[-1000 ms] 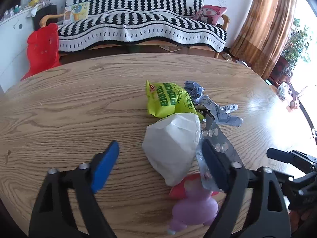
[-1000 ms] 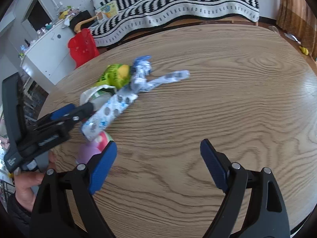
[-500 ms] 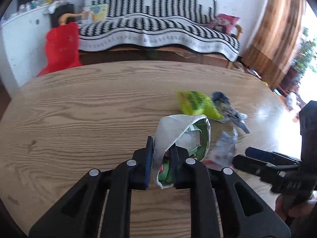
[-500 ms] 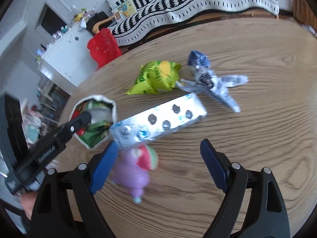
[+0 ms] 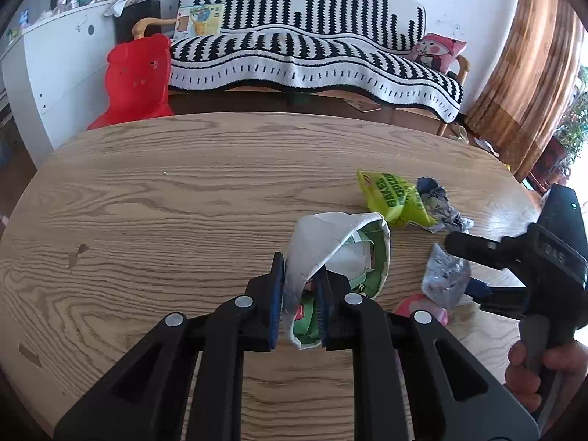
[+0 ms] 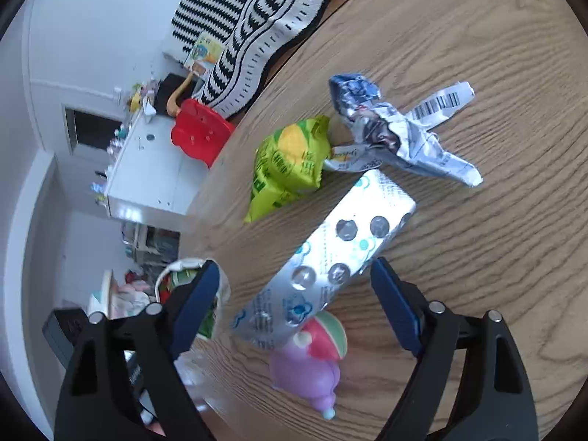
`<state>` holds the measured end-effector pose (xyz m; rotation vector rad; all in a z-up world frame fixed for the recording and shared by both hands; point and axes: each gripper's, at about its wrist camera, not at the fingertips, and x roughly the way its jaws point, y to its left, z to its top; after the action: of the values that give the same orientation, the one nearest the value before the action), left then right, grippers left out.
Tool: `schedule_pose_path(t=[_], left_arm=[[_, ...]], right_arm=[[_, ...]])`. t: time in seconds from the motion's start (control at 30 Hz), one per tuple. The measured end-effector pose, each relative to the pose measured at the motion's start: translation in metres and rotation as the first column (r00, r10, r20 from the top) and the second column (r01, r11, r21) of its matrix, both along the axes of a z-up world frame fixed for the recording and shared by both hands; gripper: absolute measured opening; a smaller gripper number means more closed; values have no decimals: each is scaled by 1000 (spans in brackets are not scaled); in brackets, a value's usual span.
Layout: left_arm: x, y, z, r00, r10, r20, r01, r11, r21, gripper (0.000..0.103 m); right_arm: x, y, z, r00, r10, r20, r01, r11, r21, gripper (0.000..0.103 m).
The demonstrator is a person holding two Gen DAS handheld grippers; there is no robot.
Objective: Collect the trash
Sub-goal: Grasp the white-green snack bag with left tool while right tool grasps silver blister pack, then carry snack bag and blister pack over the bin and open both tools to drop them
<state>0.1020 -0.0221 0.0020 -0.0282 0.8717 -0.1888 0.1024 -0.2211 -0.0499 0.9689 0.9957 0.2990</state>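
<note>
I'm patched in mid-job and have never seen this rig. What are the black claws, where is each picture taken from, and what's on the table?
No robot: a person holds a two-finger gripper in each hand, each with a fisheye camera looking along its fingers. In the left view, the left gripper is shut on the rim of a white paper bag with trash inside. In the right view, the right gripper has just been closing around a silver blister pack, pads not visibly pressing. On the wooden table: green popcorn packet, crumpled wrapper, purple toy.

place: home living room | evidence: sofa (image 5: 316, 58) with striped throw, curtains (image 5: 529, 55), wooden table (image 5: 183, 198)
</note>
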Motion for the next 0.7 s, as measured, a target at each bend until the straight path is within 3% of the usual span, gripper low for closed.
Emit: schedule_pose_path(t=[0.07,0.17,0.5,0.7], left_arm=[[-1,-5,1,1000,-9,1,9,1000,2,15],[-3,-10,4,1000,-14,7,14,1000,-5,15],[-25,-43,23,997,-56,45,58,997,-45,15],[-41,-92,32,988,-141,58,145,987,-72,15]], right_arm=[[0,-3,-2,1000,-1,12,1,999,44,43],[-5,-5,11,999,4,41,-4,1000,12,7],[-53,-25,65,990,55,129,-30,982,-187,2],[-108,-75,90,986,-4,166,61,937,-343,2]])
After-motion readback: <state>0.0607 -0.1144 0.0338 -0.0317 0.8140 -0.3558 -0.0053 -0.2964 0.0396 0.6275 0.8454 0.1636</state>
